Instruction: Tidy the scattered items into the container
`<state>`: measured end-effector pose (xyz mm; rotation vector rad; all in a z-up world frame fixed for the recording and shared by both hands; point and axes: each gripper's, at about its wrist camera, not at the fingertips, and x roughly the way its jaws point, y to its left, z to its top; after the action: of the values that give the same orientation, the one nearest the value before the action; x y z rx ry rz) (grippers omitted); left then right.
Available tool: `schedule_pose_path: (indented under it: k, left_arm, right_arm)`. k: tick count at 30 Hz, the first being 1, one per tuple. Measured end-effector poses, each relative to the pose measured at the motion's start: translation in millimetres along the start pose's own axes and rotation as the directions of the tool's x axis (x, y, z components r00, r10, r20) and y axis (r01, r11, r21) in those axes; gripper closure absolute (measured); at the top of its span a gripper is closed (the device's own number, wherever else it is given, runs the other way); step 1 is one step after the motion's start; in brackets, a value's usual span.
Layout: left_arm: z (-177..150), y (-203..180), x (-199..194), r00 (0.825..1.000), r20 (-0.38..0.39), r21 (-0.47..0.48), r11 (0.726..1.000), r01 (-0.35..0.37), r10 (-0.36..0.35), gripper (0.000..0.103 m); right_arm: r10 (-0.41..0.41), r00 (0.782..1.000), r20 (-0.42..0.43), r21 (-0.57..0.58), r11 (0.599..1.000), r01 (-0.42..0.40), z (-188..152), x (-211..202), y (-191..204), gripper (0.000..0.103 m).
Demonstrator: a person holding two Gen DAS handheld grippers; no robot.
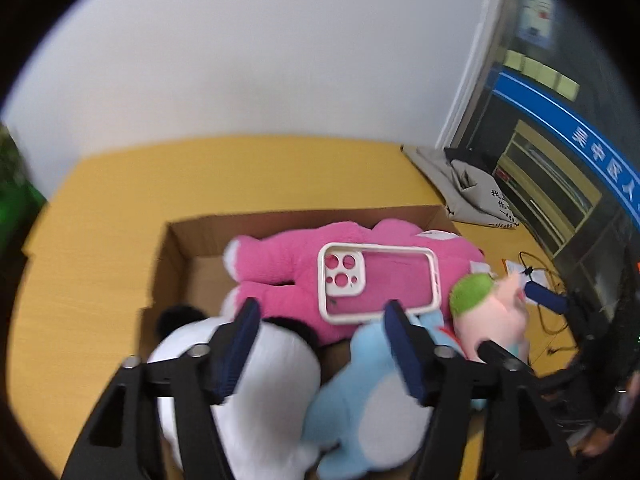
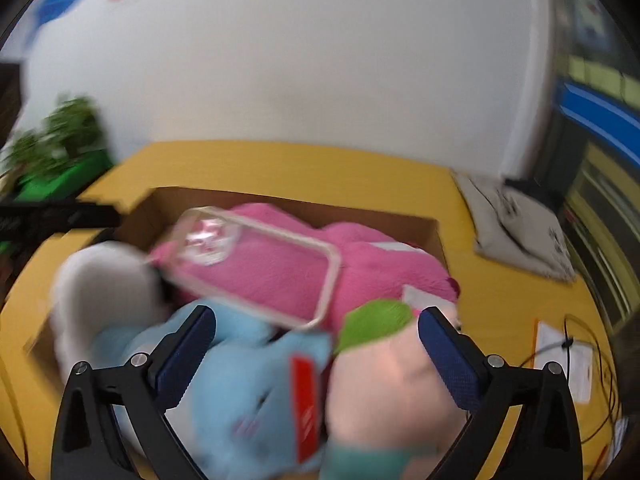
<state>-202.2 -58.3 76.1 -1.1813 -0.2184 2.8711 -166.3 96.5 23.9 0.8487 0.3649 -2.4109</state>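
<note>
**Both grippers open above a filled box**

Left wrist view. The left gripper (image 1: 320,312) stands wide, with nothing between its blue pads. The cardboard box (image 1: 176,240) lies directly ahead and below on the yellow table (image 1: 100,272). Inside it are a pink plush toy (image 1: 276,264), a white plush toy (image 1: 276,364) at the near left, a blue plush toy (image 1: 360,400) at the near right, and a pale toy with a green top (image 1: 488,312) at the right edge. A clear phone case (image 1: 378,280) rests on the pink toy, just beyond the fingertips. Its long axis runs left to right, across the gripper's line of approach. The left gripper is judged to be the nearer one to the case. The near wall of the box is hidden behind the toys and the gripper frame.

Right wrist view. The right gripper (image 2: 316,328) is also wide and holds nothing. The blue toy (image 2: 248,392) and the pale toy (image 2: 384,376) lie under and between its jaws. The phone case (image 2: 256,264) lies ahead and to the left, tilted. This view is blurred, so contact between pads and toys cannot be confirmed. No loose item is visible outside the box except a grey bag (image 2: 520,236) and papers with cables (image 2: 568,364) at the far right; whether these belong to the task cannot be determined.
</note>
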Motion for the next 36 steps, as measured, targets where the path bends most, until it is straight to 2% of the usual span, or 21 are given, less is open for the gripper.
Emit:
schedule_pose_path:
  k: [1, 4, 6, 11, 17, 23, 36]
  left_arm:
    - [-11.2, -7.4, -16.8, 0.999, 0.033, 0.018, 0.999, -0.027, 0.026, 0.022]
    - [-41.2, -23.7, -50.4, 0.992, 0.093, 0.039, 0.995, -0.089, 0.085, 0.022]
    - [-67.3, -35.3, -68.8, 0.988, 0.115, 0.044, 0.993, -0.107, 0.101, 0.022]
    - [-116.8, -54.2, -98.3, 0.989, 0.118, 0.013, 0.996, -0.093, 0.091, 0.022]
    - [-156.8, -70.1, -118.9, 0.984, 0.115, -0.013, 0.991, -0.133, 0.133, 0.022]
    - [-175.6, -74.2, -123.8, 0.985, 0.103, -0.044, 0.990, -0.135, 0.139, 0.022]
    - [-183.4, -89.1, -123.6, 0.989, 0.094, -0.045, 0.993, -0.111, 0.115, 0.022]
  right_arm:
    - [0.013, 1.000, 0.021, -0.013, 1.000, -0.013, -6.5, -17.1, 3.7, 0.000]
    - [0.003, 0.997, 0.073, 0.018, 1.000, -0.005, -30.4, -63.0, 9.1, 0.000]
    - [0.005, 0.996, 0.087, 0.073, 0.997, -0.011, -49.3, -86.8, 9.1, 0.000]
    - [-0.065, 0.994, 0.086, 0.137, 0.989, 0.052, -87.8, -119.0, 15.4, 0.000]
    - [-0.064, 0.996, 0.065, 0.158, 0.986, 0.053, -115.4, -137.2, 21.9, 0.000]
    - [-0.064, 0.996, 0.057, 0.146, 0.988, 0.055, -129.8, -152.3, 25.7, 0.000]
    - [-0.086, 0.995, 0.048, 0.130, 0.988, 0.079, -142.0, -159.9, 25.9, 0.000]
